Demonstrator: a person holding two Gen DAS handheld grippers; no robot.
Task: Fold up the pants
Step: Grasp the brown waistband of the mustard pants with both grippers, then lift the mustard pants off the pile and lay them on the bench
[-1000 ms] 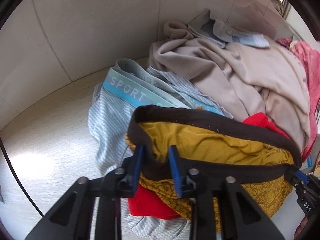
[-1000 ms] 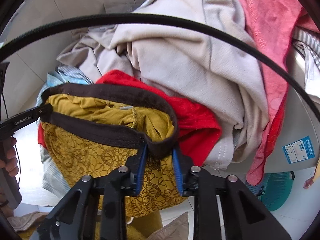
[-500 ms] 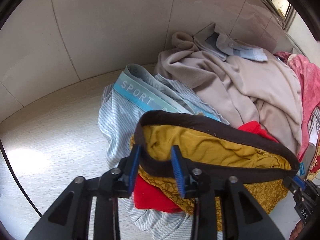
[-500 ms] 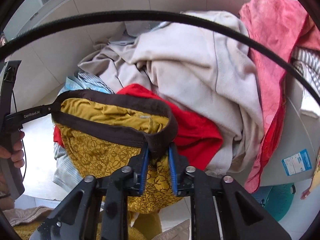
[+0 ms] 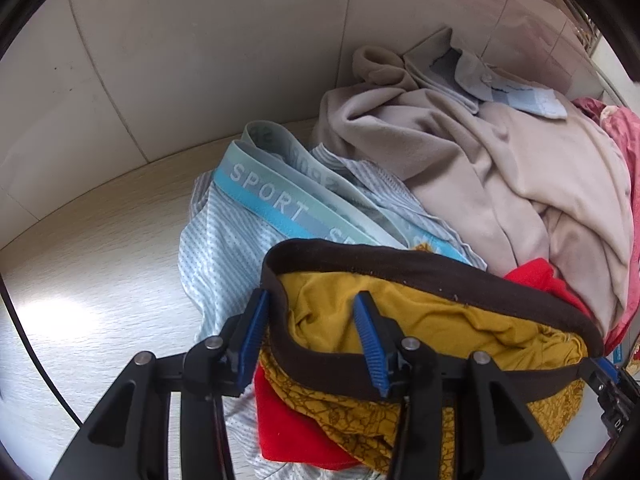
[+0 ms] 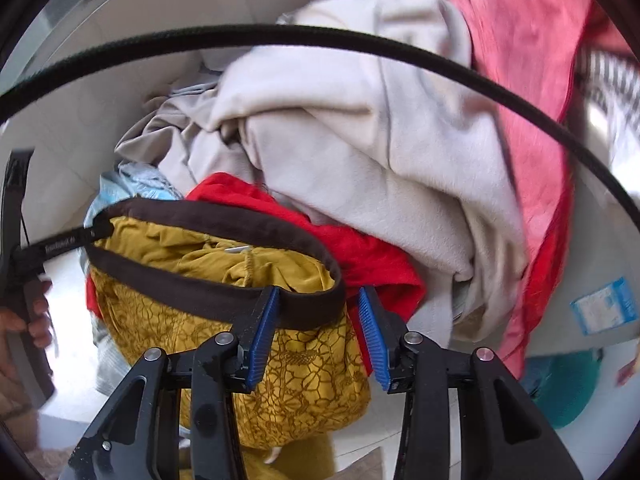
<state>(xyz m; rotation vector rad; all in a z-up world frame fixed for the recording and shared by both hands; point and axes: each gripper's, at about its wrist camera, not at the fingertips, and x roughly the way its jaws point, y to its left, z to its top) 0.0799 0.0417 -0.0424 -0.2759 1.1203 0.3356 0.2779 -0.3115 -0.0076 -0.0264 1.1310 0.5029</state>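
Note:
Mustard-yellow patterned pants (image 5: 440,320) with a dark brown waistband lie on top of a clothes pile, the waistband stretched sideways. My left gripper (image 5: 312,340) straddles the band's left end; its jaws are opening, and the band sits loose between the blue pads (image 5: 252,336). In the right wrist view the same pants (image 6: 200,260) show, and my right gripper (image 6: 316,332) straddles the band's right end. Its jaws are opening too, with a gap beside the band. The left gripper's tip (image 6: 92,232) shows at the far end of the band.
Under the pants lie a red garment (image 6: 360,248) and pale blue striped shorts with a SPORT band (image 5: 272,200). A beige garment (image 5: 500,160) and a pink cloth (image 6: 520,60) are heaped behind. Pale wood tabletop (image 5: 100,260) lies left, tiled wall (image 5: 200,60) behind. A black cable (image 6: 320,38) crosses above.
Both pairs of jaws have spread apart from a tight pinch on the waistband's ends. The band now sits slack between the pads. The pants stay on the pile.

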